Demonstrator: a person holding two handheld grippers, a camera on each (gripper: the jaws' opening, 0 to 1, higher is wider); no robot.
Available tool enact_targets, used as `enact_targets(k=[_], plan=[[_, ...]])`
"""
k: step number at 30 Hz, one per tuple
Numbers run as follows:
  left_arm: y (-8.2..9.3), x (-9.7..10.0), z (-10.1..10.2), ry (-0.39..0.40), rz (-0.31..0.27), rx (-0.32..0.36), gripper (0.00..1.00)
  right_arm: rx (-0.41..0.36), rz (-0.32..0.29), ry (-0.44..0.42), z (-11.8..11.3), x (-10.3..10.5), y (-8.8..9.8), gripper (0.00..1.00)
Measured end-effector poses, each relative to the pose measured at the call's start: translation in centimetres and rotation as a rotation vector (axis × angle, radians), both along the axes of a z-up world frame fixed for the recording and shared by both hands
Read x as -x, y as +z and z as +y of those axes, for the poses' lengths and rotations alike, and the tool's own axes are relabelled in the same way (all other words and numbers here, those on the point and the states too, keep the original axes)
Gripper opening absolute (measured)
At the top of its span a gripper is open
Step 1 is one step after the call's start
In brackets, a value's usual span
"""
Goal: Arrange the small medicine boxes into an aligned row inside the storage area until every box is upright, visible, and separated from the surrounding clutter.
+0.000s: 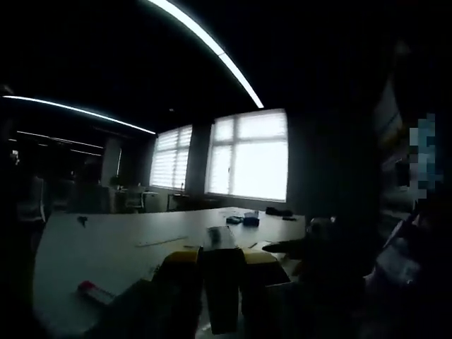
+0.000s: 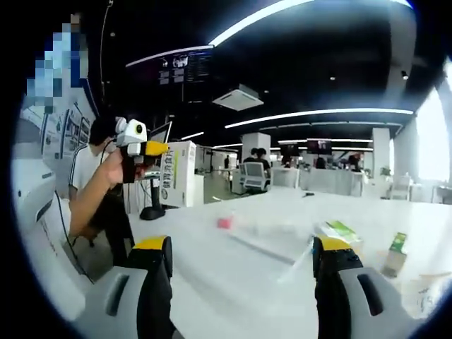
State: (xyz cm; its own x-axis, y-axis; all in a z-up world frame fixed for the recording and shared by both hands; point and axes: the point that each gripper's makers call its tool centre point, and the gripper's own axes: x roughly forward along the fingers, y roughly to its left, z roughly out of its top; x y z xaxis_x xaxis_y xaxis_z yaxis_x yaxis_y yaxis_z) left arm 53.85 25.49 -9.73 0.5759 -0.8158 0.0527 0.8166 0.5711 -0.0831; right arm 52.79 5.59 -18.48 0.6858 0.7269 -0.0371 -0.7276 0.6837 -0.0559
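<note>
The left gripper view is dark. My left gripper [image 1: 221,268] has its yellow-tipped jaws close together, and an upright dark box with a pale top [image 1: 221,238] stands between them, apparently clamped. The same left gripper [image 2: 138,150] is held high in a person's hand at the left of the right gripper view. My right gripper [image 2: 242,282] is open over the white table [image 2: 233,282] with nothing between its jaws. A green-and-white medicine box [image 2: 340,230] lies flat just beyond the right jaw. A small green box [image 2: 399,244] stands upright further right.
A pink-red item [image 2: 224,222] and a long clear strip [image 2: 263,247] lie mid-table. Small blue boxes [image 1: 244,219] and a dark object [image 1: 279,211] sit at the far table end, a red item [image 1: 92,289] near the left. A tall white carton [image 2: 180,173] stands behind a seated person [image 2: 92,191].
</note>
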Motion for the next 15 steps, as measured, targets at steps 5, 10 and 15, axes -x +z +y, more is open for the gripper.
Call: enact_targets(k=[5,10,15], plan=[[0.0,0.4,-1.3,-0.052,0.008,0.003,0.17,-0.015,0.012,0.050,1.7,0.0,0.5,0.78],[0.4,0.5,-2.0,-0.084,-0.001,0.012,0.17,-0.047,0.036,0.141,3.7,0.5,1.5,0.74],[0.6,1.0,-3.2,-0.135,0.003,0.010,0.17,-0.102,0.030,0.202,4.7,0.4,2.7,0.70]])
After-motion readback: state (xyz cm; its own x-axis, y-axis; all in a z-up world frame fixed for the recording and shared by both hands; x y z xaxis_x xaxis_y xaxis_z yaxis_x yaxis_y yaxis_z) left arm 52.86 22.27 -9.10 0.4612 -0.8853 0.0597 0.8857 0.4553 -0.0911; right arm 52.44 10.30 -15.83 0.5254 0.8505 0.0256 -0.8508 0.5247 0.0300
